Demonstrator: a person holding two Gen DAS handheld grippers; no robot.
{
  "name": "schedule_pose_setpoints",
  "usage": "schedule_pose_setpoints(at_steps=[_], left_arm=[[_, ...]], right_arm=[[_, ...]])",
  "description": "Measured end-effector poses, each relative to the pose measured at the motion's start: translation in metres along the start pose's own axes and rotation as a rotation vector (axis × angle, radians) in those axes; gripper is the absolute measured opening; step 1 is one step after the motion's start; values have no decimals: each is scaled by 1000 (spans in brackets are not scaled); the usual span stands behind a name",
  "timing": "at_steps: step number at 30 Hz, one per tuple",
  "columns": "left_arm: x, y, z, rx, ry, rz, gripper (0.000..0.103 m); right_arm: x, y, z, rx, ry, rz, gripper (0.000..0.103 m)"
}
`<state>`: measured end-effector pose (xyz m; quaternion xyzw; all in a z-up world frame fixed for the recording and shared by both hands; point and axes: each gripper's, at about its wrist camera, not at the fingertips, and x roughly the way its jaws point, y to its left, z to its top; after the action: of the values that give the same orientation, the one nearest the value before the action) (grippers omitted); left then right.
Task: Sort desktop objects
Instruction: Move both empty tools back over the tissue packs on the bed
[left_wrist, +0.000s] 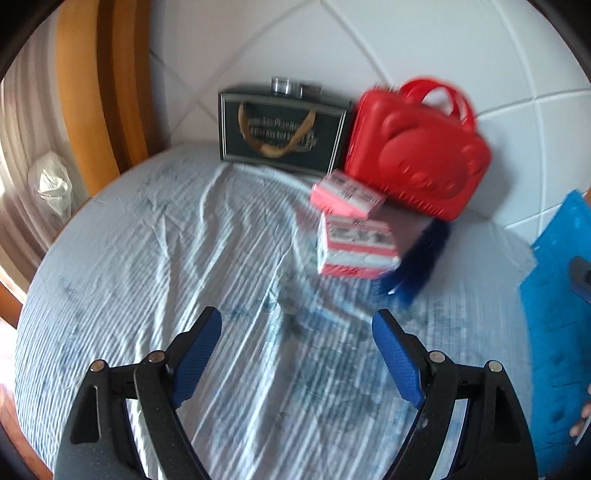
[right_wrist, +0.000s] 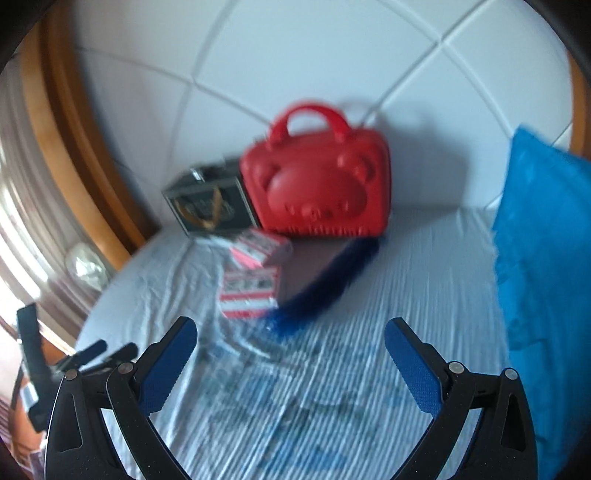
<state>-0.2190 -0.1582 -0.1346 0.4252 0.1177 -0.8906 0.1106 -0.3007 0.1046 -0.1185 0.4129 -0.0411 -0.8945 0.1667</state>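
Observation:
A red bear-faced case (left_wrist: 417, 147) (right_wrist: 317, 188) leans on the white padded headboard. Left of it stands a dark gift bag (left_wrist: 282, 129) (right_wrist: 208, 206) with tan handles. In front lie two pink-and-white boxes, one (left_wrist: 345, 195) (right_wrist: 258, 247) behind the other (left_wrist: 356, 245) (right_wrist: 249, 295), beside a dark flat item (right_wrist: 310, 269) and a blue furry tail (left_wrist: 417, 258) (right_wrist: 321, 291). My left gripper (left_wrist: 297, 326) is open and empty above the striped sheet. My right gripper (right_wrist: 291, 334) is open and empty, short of the boxes.
A blue pillow (left_wrist: 557, 314) (right_wrist: 546, 258) lies at the right. The striped sheet (left_wrist: 166, 240) (right_wrist: 406, 280) is wrinkled. A wooden bed frame (left_wrist: 96, 85) and a white plastic bag (left_wrist: 51, 184) are at the left. The left gripper shows in the right wrist view (right_wrist: 99, 350).

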Motion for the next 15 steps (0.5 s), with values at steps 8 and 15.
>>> schedule_pose_setpoints(at_steps=[8,15], left_arm=[[118,-19,27,38,112,0,84],[200,-15,42,9,221,-3,84]], right_arm=[[149,-18,19,-78,173,-62,85],[240,-1,25,-200,272,-109,79]])
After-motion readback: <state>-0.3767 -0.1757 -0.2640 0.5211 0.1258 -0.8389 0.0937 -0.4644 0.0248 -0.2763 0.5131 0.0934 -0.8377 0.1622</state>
